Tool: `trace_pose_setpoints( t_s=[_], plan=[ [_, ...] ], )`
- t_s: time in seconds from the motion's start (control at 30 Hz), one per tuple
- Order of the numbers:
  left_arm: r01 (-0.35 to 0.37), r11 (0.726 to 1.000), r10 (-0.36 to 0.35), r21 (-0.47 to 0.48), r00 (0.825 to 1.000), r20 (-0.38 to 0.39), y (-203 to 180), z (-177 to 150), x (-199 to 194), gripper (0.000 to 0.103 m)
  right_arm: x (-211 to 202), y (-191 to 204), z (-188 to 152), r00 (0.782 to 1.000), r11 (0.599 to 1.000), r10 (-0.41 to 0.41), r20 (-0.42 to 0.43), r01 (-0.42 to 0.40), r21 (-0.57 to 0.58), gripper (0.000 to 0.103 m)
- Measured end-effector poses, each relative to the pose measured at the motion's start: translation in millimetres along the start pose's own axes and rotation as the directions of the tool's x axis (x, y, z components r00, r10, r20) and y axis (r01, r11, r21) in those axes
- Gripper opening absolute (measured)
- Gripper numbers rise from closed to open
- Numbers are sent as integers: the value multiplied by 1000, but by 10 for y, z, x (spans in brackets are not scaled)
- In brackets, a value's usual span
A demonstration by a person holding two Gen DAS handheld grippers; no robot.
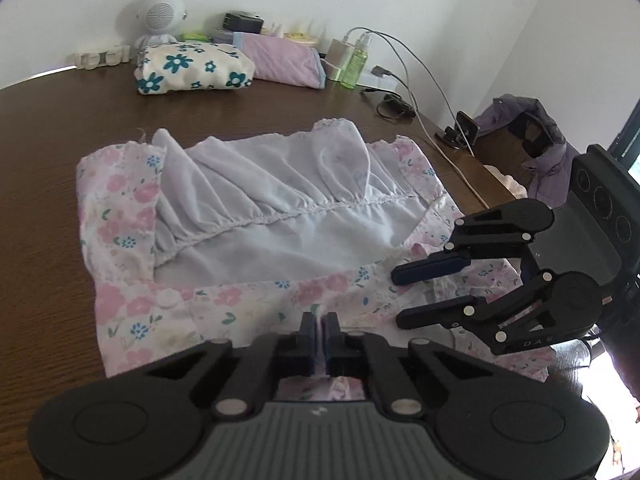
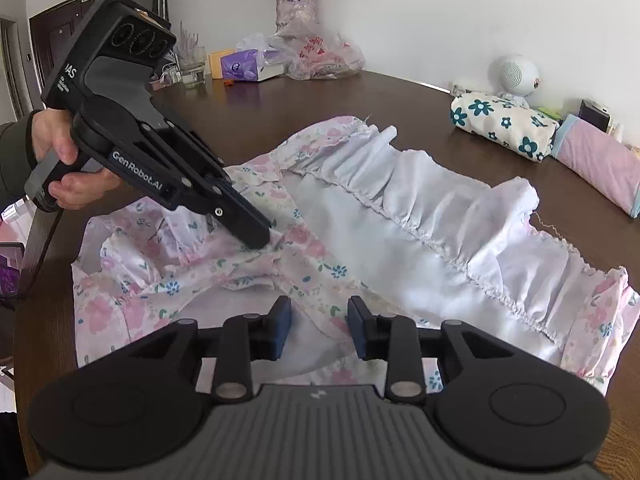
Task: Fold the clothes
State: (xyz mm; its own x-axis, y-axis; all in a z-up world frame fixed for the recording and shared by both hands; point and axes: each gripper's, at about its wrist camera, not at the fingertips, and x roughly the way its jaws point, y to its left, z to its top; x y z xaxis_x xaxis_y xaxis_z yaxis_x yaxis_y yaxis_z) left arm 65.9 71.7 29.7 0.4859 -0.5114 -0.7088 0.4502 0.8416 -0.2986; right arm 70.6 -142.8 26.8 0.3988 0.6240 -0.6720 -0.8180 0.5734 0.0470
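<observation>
A pink floral dress with a white gathered lining lies spread on the brown table; it also shows in the right wrist view. My left gripper is shut on a fold of the floral fabric at the near edge; in the right wrist view its tips press into the cloth. My right gripper is open, its jaws just above the floral fabric, holding nothing. In the left wrist view the right gripper hovers open over the dress's right side.
A folded blue-flower cloth and a pink folded cloth lie at the table's far side, with a white speaker, a green bottle, chargers and cables. A vase, tissue box and plastic bags stand at the far left. The table is brown wood.
</observation>
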Motion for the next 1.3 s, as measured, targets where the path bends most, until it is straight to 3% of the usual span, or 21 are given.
trace_pose_setpoints(
  t_s=[0.07, 0.13, 0.23, 0.33, 0.47, 0.6, 0.77, 0.83, 0.87, 0.9, 1.0, 1.07, 1.3],
  plan=[
    [-39, 999, 40, -19, 998, 48, -19, -59, -95, 1, -12, 23, -13, 1000, 1000, -13, 2, 13, -10, 28],
    [-107, 994, 109, -19, 990, 85, -82, -114, -162, 0, -22, 56, -15, 1000, 999, -30, -2, 30, -21, 10],
    [-242, 970, 242, -11, 962, 123, -196, -183, -219, 0, -42, 121, -13, 997, 996, -78, -14, 78, -34, 4],
    [-271, 962, 274, -40, 954, 123, -226, -242, -228, 0, -58, 152, -12, 992, 993, -120, -31, 119, -15, 3],
    [-328, 945, 324, 10, 939, 116, -299, -295, -193, 1, -93, 225, 8, 984, 985, -170, -58, 170, -7, 2],
    [-307, 951, 297, 27, 938, 181, -377, -296, -336, 3, -273, 305, 15, 975, 976, -219, -27, 219, -1, 2],
    [-339, 938, 317, 76, 924, 215, -566, -269, -427, 17, -561, 251, -6, 967, 965, -255, 18, 254, 60, 5],
    [-314, 944, 288, 97, 932, 220, -656, -298, -508, 22, -673, 229, -95, 968, 965, -249, 16, 247, 90, 12],
    [-289, 951, 261, 110, 941, 217, -690, -340, -522, 31, -730, 227, -158, 971, 966, -239, 13, 236, 107, 13],
    [-262, 957, 233, 123, 949, 213, -724, -387, -530, 34, -788, 225, -220, 973, 966, -229, 9, 226, 125, 13],
    [-211, 970, 192, 123, 971, 144, -770, -542, -291, 32, -862, 265, -408, 981, 965, -196, 7, 191, 181, 13],
    [-218, 968, 205, 125, 973, 111, -788, -598, -130, 22, -809, 330, -529, 981, 962, -191, -21, 191, 196, 13],
    [-213, 964, 189, 157, 970, 154, -878, -729, -107, 28, -865, 454, -666, 980, 960, -195, -41, 199, 199, 14]
  ],
)
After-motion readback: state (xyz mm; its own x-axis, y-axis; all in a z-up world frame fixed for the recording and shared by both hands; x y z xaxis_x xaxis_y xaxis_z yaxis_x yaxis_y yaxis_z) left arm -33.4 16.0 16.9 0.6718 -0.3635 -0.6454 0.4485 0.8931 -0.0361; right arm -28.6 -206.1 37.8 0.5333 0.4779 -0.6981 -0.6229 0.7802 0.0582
